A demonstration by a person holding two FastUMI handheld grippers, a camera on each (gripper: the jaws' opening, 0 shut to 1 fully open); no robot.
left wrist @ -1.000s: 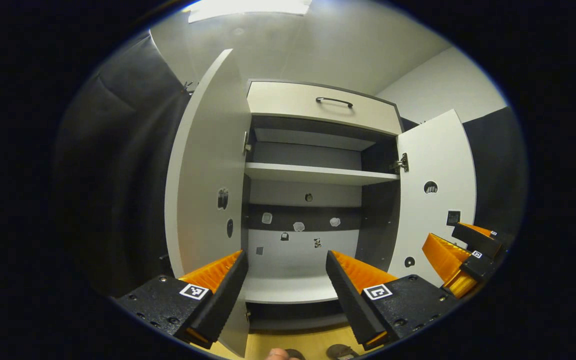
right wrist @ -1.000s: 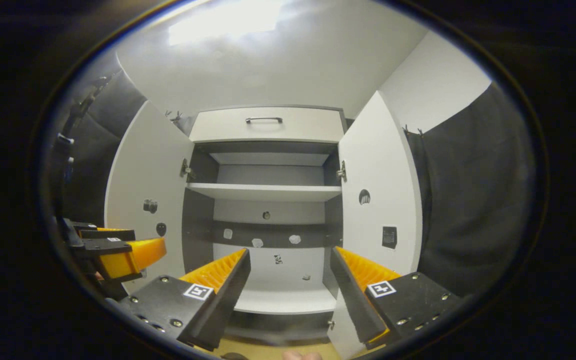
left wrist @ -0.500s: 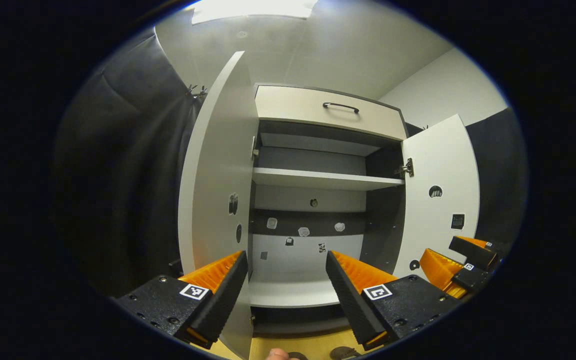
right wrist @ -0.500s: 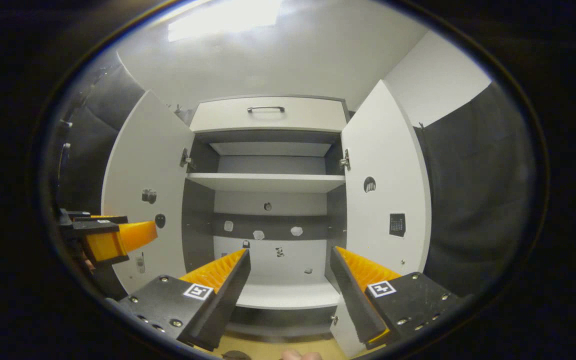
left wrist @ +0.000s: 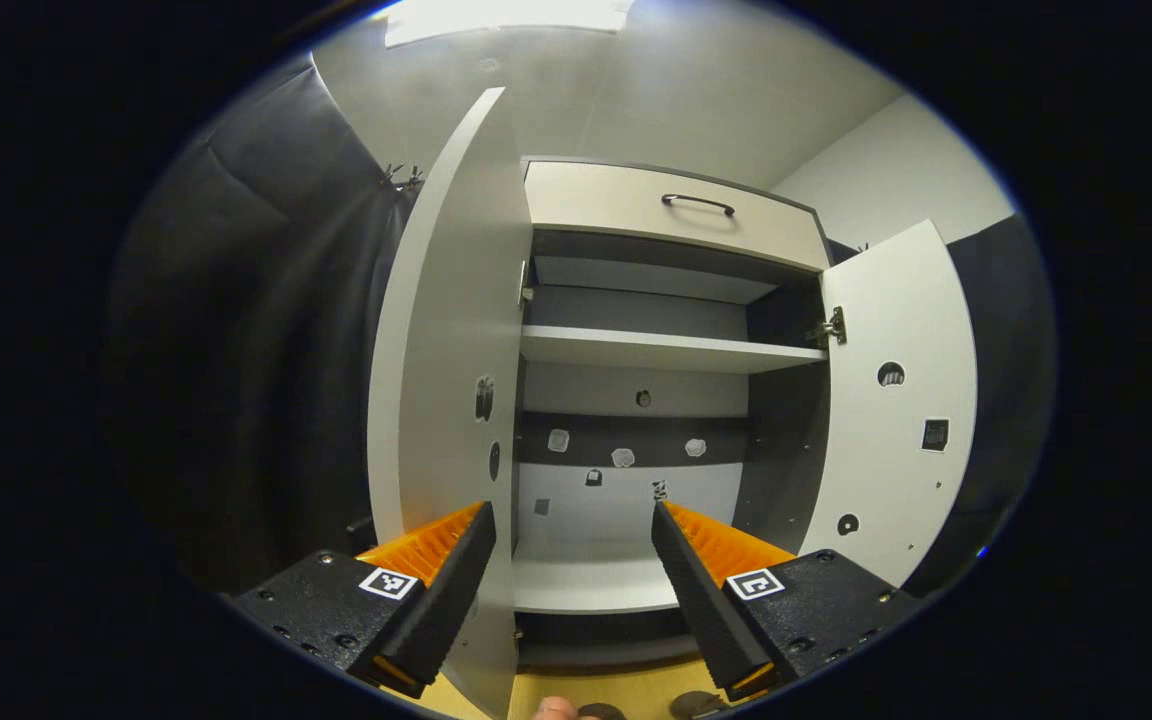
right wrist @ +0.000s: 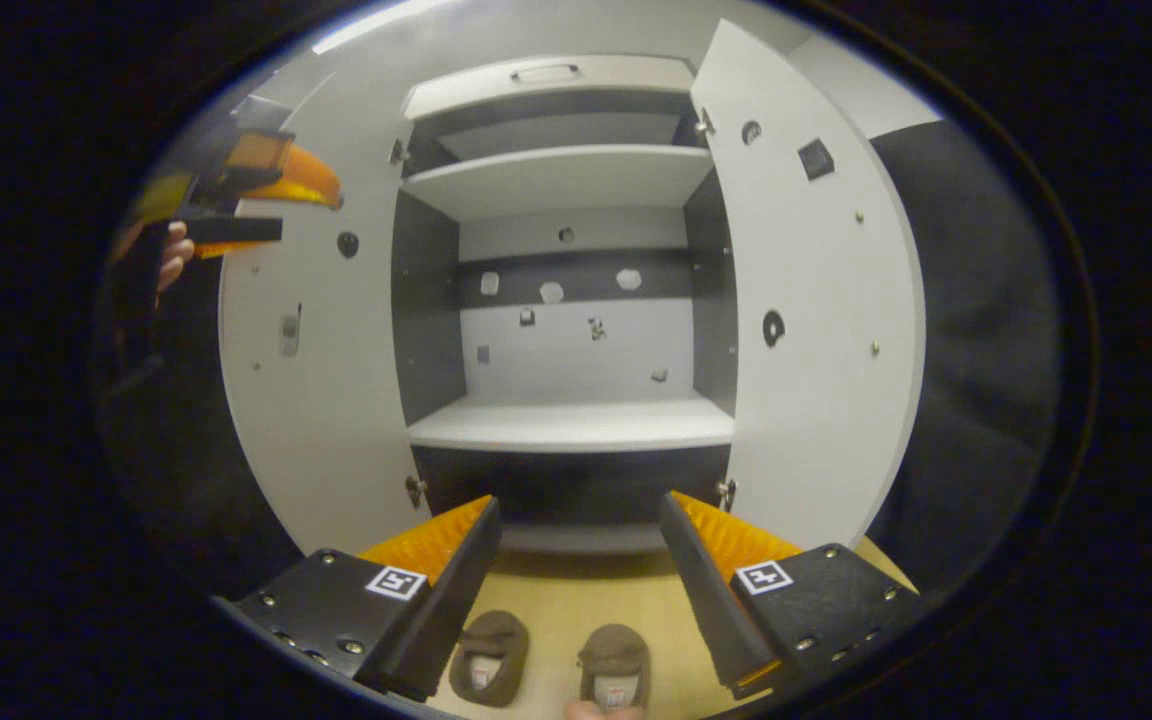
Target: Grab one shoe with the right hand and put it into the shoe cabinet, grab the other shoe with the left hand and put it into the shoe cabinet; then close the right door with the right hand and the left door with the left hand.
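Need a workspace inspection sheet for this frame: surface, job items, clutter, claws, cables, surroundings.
Surface: light wood floor in front of the cabinet.
Job's things: two brown shoes side by side on the floor, not yet grabbed. Shoe cabinet has bare shelves; left door and right door both open.
Clutter: small stickers on the cabinet's back panel and doors.
Claws: right claw open, aimed down at the shoes, holding nothing. Left claw open, facing the cabinet, holding nothing; in the right gripper view it sits raised beside the left door.
Cables: nothing seen.
Surroundings: black cloth wall, white wall, ceiling light, drawer on top.
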